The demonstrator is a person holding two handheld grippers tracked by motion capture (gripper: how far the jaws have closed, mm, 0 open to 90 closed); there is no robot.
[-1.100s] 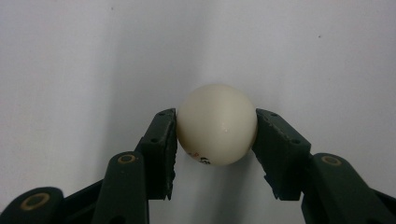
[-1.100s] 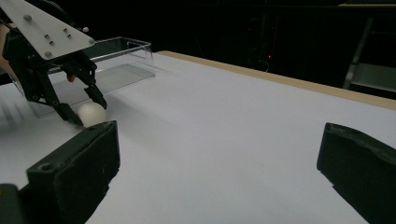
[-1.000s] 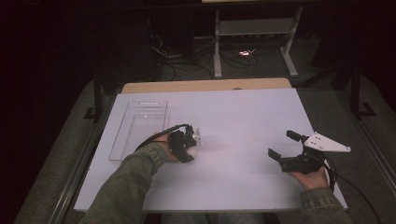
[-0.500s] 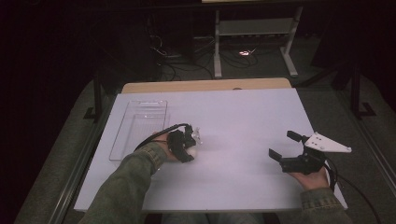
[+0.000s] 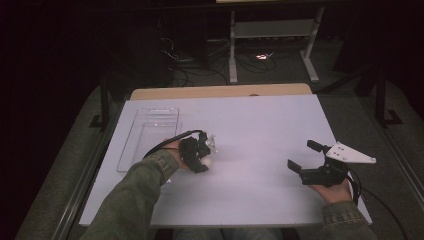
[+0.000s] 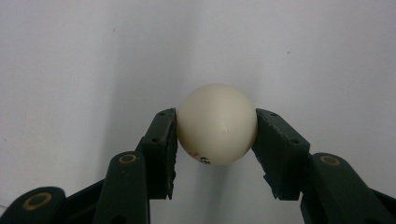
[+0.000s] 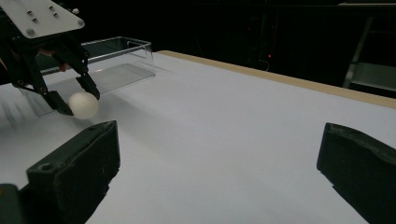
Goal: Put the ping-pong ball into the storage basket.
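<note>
The left claw [image 6: 215,135] pinches the ball [image 6: 217,124] at its widest girth, one pad on each side, so it cannot roll free; the ball sits between the tips, at or just above the table [image 5: 260,130]. Being round, it has no long axis and points nowhere. The tray [image 5: 150,132] lies just beyond the claw, likely its goal. The right claw [image 5: 305,157] rests well apart, spread and empty.
</note>
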